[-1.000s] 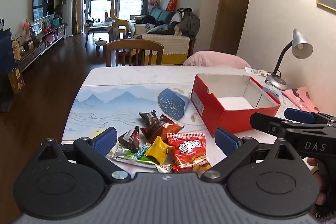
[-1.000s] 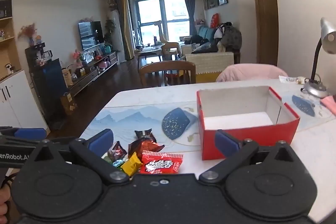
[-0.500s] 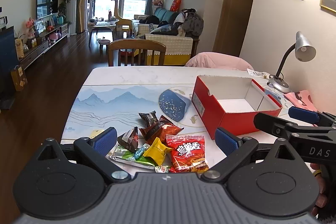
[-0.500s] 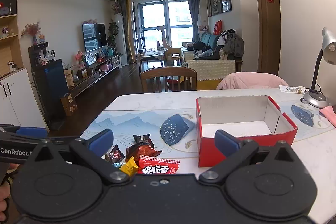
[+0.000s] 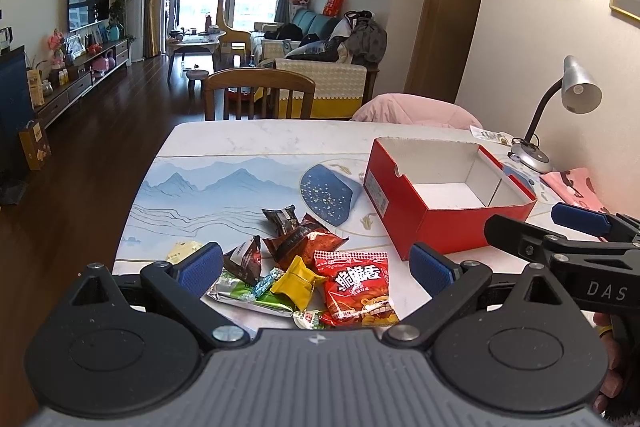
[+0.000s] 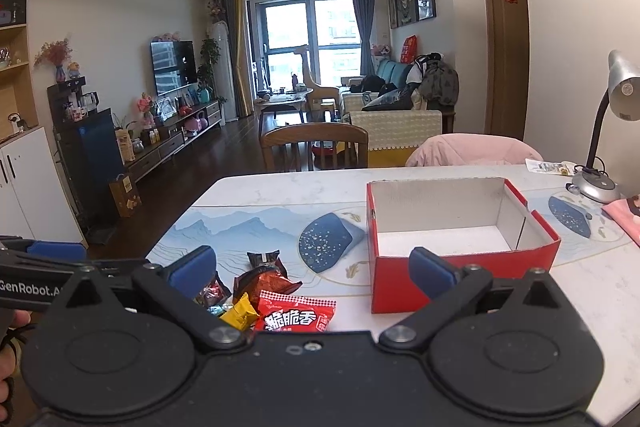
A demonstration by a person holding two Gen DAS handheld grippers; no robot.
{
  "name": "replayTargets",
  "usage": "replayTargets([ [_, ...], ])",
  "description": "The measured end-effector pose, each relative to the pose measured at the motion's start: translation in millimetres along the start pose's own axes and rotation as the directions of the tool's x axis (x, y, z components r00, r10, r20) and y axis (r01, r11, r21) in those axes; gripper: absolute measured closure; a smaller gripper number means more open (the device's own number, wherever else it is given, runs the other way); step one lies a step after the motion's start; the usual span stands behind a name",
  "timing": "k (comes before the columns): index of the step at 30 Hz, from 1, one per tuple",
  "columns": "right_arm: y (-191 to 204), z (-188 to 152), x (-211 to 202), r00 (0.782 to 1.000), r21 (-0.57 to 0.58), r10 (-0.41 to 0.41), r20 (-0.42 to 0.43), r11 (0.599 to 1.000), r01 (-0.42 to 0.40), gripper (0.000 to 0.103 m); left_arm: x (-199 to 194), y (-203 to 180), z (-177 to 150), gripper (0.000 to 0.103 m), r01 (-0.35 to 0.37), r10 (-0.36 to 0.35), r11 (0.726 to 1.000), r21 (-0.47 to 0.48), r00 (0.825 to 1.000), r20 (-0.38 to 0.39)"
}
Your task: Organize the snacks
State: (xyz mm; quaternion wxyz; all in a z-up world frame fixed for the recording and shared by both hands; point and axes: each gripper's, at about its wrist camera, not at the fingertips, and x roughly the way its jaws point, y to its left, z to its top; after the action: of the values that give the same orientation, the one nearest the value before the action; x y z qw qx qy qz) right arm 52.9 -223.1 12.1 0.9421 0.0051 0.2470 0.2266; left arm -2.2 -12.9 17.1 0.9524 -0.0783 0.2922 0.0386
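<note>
On the marble table [image 5: 256, 143], over a mountain-print mat [image 5: 208, 191], a heap of snack packets lies near the front edge: a red chip bag [image 5: 358, 285], a yellow wrapped sweet [image 5: 298, 282], a green-and-silver packet [image 5: 248, 293] and dark brown pouches [image 5: 298, 243]. Just right of the heap stands an open red cardboard box [image 5: 440, 223], its white inside bare. Both the left gripper [image 5: 316, 265] and right gripper [image 6: 312, 267] hang above the heap with fingers spread wide, holding nothing.
</note>
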Motion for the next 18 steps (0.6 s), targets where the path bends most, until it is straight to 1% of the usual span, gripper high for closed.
replayTargets([
  [5,-0.6,-0.6,-0.9,1.000,0.004,-0.001,-0.004,1.000,0.001,0.000,-0.6,-0.7,0.1,0.003,0.006,-0.006,1.000,0.007,1.000,-0.002],
  [10,-4.0,-2.5,-2.0,1.000,0.024,-0.003,-0.026,1.000,0.004,0.000,0.0,-1.0,-0.5,0.003,0.010,-0.010,1.000,0.015,1.000,-0.009],
  [18,-0.9,-4.1,-4.6,1.000,0.019,-0.013,-0.022,1.000,0.014,0.000,0.1,-0.3,0.2,0.003,0.015,-0.015,1.000,0.014,1.000,-0.016],
])
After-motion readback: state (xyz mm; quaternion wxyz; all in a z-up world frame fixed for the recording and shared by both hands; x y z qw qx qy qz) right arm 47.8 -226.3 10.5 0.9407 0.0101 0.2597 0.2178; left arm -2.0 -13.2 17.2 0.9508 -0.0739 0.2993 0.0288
